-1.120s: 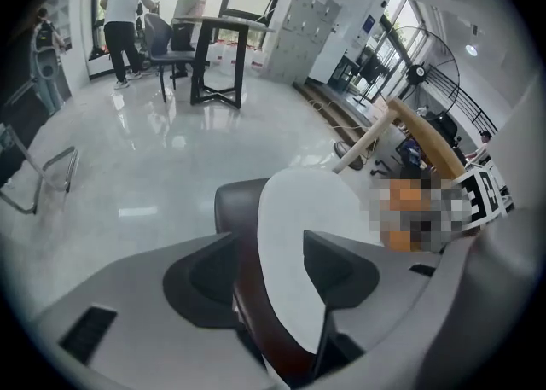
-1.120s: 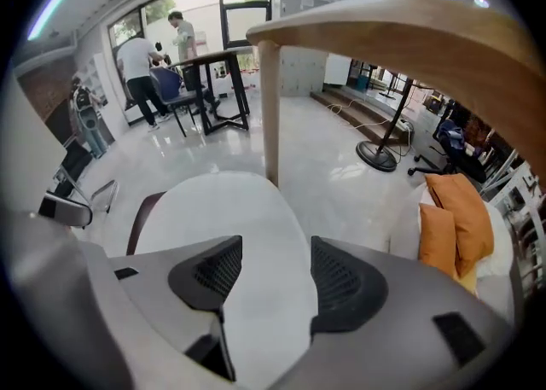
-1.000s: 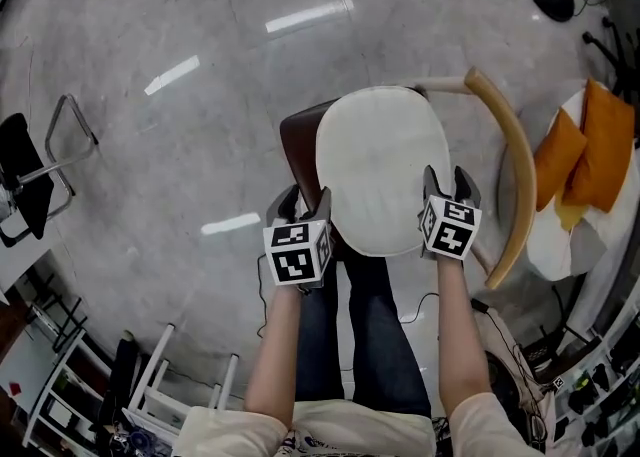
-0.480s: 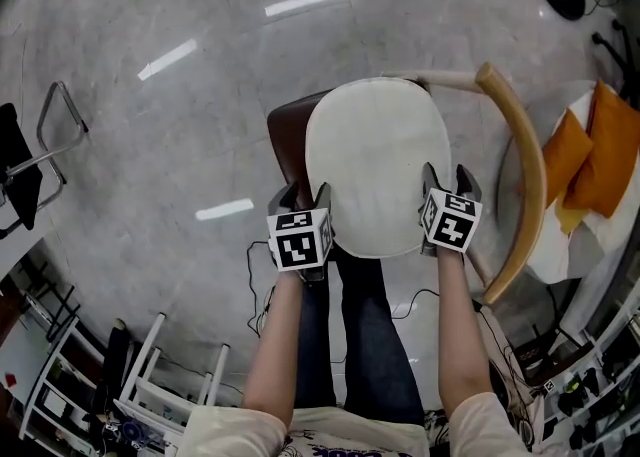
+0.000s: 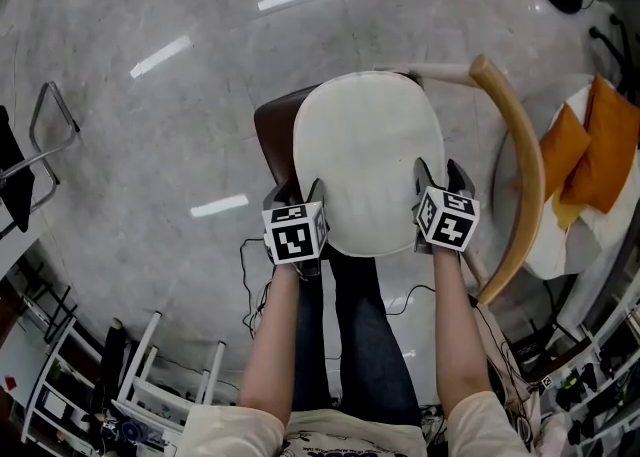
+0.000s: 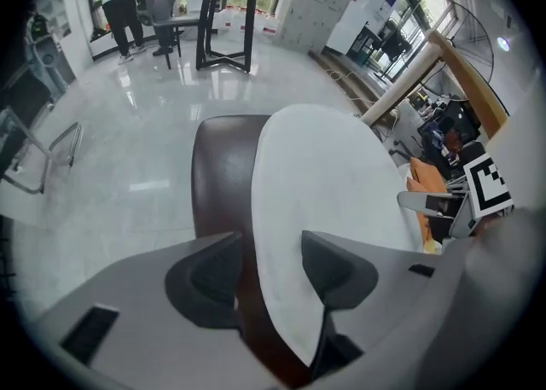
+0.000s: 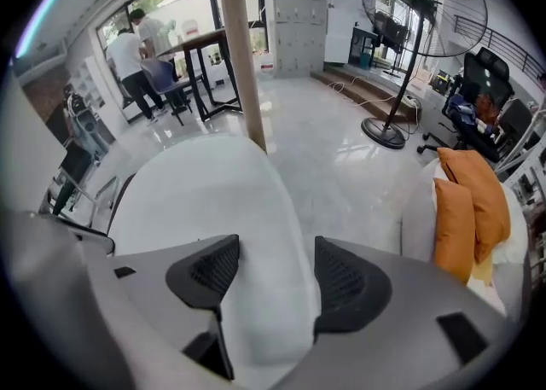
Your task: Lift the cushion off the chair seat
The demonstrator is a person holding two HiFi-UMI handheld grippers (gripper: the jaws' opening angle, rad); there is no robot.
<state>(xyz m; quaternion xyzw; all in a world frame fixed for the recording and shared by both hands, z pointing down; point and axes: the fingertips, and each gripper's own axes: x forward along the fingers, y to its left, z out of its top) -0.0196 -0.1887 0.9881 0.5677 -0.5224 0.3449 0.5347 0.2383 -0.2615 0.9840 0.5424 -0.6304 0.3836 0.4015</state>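
Note:
A white oval cushion (image 5: 365,160) lies flat on the brown chair seat (image 5: 272,140). My left gripper (image 5: 300,190) stands at its near left edge, pointing steeply down. In the left gripper view the open jaws (image 6: 269,264) straddle the cushion (image 6: 333,183) rim together with the seat (image 6: 220,166) edge, and neither pad presses. My right gripper (image 5: 441,170) is at the near right edge. Its jaws (image 7: 273,273) stand wide with the cushion (image 7: 213,200) rim between them, unpinched.
The chair's curved wooden back rail (image 5: 520,165) arcs just right of my right gripper. Orange pillows (image 5: 590,155) rest on a white seat further right. A metal chair frame (image 5: 40,135) is at the far left, and a standing fan (image 7: 401,55) is behind.
Both grippers have sunk toward the chair and now straddle the cushion's side edges. The cushion still lies on the seat as before.

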